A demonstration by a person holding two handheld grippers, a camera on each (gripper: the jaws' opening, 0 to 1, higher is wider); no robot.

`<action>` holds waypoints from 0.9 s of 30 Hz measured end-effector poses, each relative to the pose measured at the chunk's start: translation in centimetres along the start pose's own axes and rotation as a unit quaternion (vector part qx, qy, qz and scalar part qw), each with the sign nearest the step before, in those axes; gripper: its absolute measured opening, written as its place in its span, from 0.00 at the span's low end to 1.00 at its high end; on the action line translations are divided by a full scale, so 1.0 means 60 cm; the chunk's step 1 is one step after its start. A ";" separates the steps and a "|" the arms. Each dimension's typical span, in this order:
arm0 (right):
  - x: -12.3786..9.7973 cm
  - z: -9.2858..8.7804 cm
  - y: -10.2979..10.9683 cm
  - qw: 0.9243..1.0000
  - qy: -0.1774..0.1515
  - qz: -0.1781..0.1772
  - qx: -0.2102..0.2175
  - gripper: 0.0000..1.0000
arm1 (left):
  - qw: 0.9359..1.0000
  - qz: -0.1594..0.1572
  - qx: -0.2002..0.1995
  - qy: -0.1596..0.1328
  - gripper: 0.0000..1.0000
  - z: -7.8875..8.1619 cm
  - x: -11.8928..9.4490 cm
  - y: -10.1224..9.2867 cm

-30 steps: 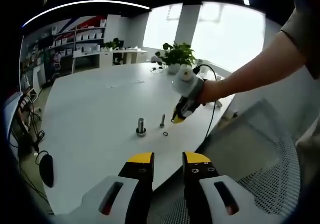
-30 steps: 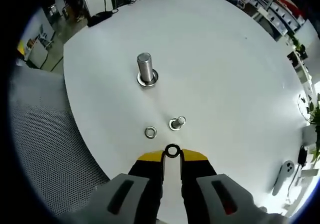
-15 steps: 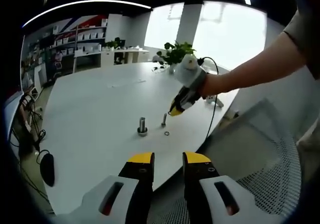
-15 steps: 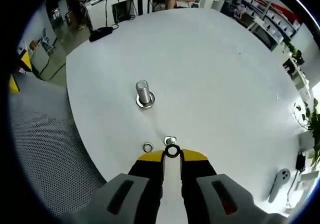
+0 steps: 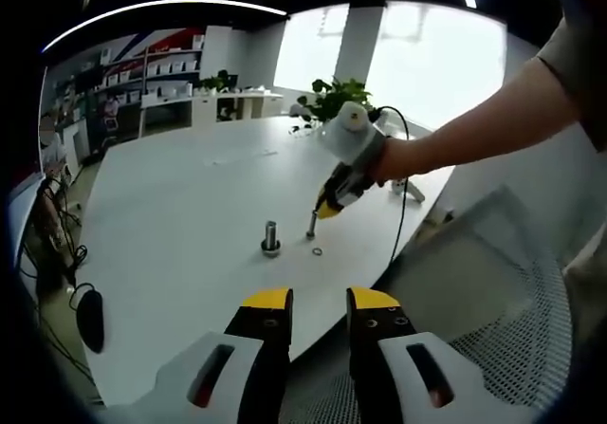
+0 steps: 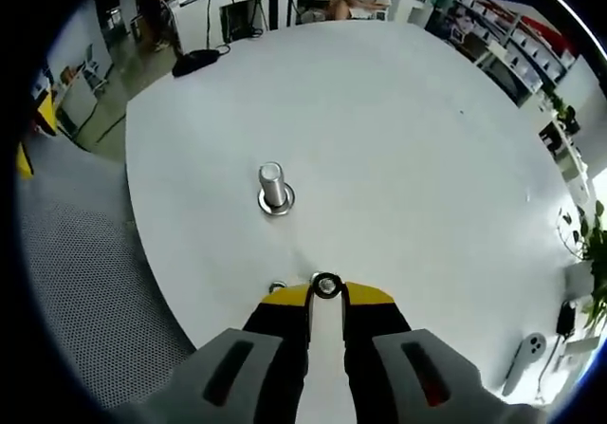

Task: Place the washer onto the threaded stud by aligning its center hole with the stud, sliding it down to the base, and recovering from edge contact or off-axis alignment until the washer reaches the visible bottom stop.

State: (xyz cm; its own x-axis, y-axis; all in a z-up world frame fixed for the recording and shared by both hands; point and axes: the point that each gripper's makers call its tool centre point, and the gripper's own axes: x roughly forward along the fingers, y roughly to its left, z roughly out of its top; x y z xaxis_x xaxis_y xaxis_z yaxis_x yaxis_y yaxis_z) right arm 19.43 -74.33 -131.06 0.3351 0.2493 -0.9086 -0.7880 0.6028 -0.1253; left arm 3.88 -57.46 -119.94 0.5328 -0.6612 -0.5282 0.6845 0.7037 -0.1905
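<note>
My right gripper is shut on a small dark washer held at its yellow tips. In the left gripper view, that right gripper hangs in a person's hand just above the thin threaded stud on the white table. In the right gripper view the thin stud is hidden behind the held washer. A thicker stud stands upright on its round base farther out. A loose washer lies flat beside the thin stud. My left gripper hovers open off the table edge, holding nothing.
A mesh chair seat sits below the table's edge. A potted plant and a cable stand at the far side. A white handheld device lies on the table. A black object lies off the table on the left.
The right gripper has carried the washer up from the table and over the thin stud, which has slid out of sight beneath the washer. The left gripper has stayed put.
</note>
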 end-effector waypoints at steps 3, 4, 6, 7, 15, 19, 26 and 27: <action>0.005 -0.003 -0.002 1.000 0.008 0.002 0.000 0.14 | 1.000 0.000 -0.001 0.000 0.20 0.000 0.000 0.000; 0.006 -0.002 -0.001 1.000 0.008 0.003 0.001 0.14 | 1.000 0.000 -0.001 0.000 0.20 0.000 0.000 0.000; 0.008 -0.001 -0.003 1.000 0.009 0.004 -0.001 0.14 | 1.000 0.000 -0.001 0.000 0.20 0.000 0.000 0.000; 0.009 -0.002 -0.002 1.000 0.011 0.006 0.000 0.14 | 1.000 0.000 -0.001 0.000 0.20 0.000 0.000 0.000; 0.020 -0.006 -0.001 1.000 0.021 0.012 -0.004 0.14 | 1.000 0.000 -0.001 0.001 0.20 -0.001 0.001 0.001; 0.033 -0.012 0.001 0.999 0.032 0.018 -0.003 0.14 | 1.000 0.000 -0.002 0.001 0.20 -0.001 0.001 0.001; 0.062 -0.027 0.005 0.999 0.048 0.025 0.000 0.14 | 1.000 0.001 -0.002 0.003 0.20 -0.002 0.001 0.002; 0.065 -0.028 0.006 0.998 0.051 0.027 0.004 0.14 | 1.000 0.001 -0.002 0.003 0.20 -0.002 0.001 0.002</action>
State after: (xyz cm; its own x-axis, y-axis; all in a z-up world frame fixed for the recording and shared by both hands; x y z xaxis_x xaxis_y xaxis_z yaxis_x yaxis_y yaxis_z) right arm 19.57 -74.43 -135.33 0.2374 0.2028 -0.9500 -0.7997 0.5960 -0.0726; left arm 3.90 -57.38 -120.08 0.5316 -0.6576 -0.5338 0.6807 0.7068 -0.1928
